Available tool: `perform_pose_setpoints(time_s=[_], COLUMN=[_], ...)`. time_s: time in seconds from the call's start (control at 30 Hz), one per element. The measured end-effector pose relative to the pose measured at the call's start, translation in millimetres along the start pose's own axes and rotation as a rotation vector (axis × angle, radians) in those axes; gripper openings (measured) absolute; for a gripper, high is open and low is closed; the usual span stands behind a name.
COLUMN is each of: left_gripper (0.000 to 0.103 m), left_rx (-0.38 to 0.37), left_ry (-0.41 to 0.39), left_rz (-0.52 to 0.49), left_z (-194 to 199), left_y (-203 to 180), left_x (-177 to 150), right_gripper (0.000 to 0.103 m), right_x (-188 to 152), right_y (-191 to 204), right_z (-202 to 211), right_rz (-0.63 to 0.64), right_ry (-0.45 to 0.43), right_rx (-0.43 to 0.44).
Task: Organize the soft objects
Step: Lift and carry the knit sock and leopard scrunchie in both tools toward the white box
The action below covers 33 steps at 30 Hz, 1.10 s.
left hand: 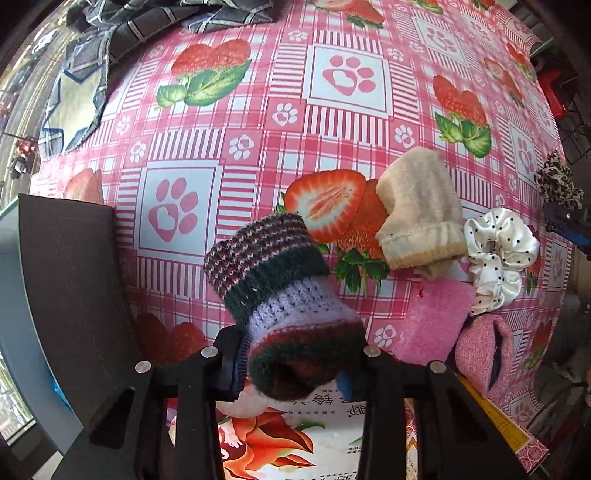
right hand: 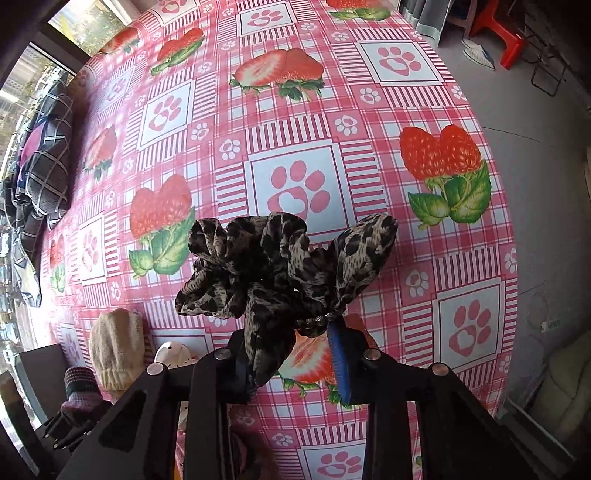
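Note:
My left gripper (left hand: 291,369) is shut on a striped knitted sock (left hand: 273,280) in maroon, dark green and lilac, held above the table. Right of it lie a beige fleece mitten (left hand: 421,210), a white polka-dot scrunchie (left hand: 498,254), a pink sponge (left hand: 432,317) and a pink knitted piece (left hand: 484,354). My right gripper (right hand: 291,354) is shut on a leopard-print scrunchie (right hand: 280,266), lifted over the cloth. The leopard-print scrunchie (left hand: 557,181) also shows at the right edge of the left wrist view. The beige mitten (right hand: 116,347) and the striped sock (right hand: 79,391) appear low left in the right wrist view.
A pink strawberry-and-paw tablecloth (left hand: 332,122) covers the table. A checked dark cloth (left hand: 122,33) lies at the far left corner. A dark chair back (left hand: 70,280) stands at the left edge. A printed box (left hand: 295,439) sits under my left gripper. A red stool (right hand: 502,40) stands on the floor beyond the table.

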<state>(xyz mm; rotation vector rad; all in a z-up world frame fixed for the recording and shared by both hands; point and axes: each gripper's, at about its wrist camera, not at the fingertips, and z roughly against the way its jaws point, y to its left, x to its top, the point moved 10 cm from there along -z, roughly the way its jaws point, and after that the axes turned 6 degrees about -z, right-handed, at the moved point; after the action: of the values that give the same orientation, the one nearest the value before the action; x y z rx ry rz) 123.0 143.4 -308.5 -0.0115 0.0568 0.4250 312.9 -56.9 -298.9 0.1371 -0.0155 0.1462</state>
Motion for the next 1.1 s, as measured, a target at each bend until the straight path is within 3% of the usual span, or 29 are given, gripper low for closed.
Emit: perform_pose_setpoints(time_s=[0.2, 0.33, 0.7, 1.1], left_gripper=[0.04, 0.04, 0.04, 0.04], left_rx=[0.008, -0.014, -0.037, -0.131], left_ry=[-0.084, -0.128, -0.229, -0.281], left_rz=[-0.067, -0.122, -0.335, -0.627], left_z=[47, 72, 126, 151], left_y=[-12, -44, -121, -213], left_x=[21, 36, -6, -65], right_gripper=[0.033, 0.033, 0.033, 0.033], right_x=[-2, -21, -79, -149], right_y=[-2, -21, -63, -111], right_z=[24, 41, 72, 94], right_rz=[-0.024, -0.031, -0.117, -0.238], right_ry=[-0.023, -0.024, -0.03, -0.044], right_rx=[0.033, 0.048, 0.074, 0.052])
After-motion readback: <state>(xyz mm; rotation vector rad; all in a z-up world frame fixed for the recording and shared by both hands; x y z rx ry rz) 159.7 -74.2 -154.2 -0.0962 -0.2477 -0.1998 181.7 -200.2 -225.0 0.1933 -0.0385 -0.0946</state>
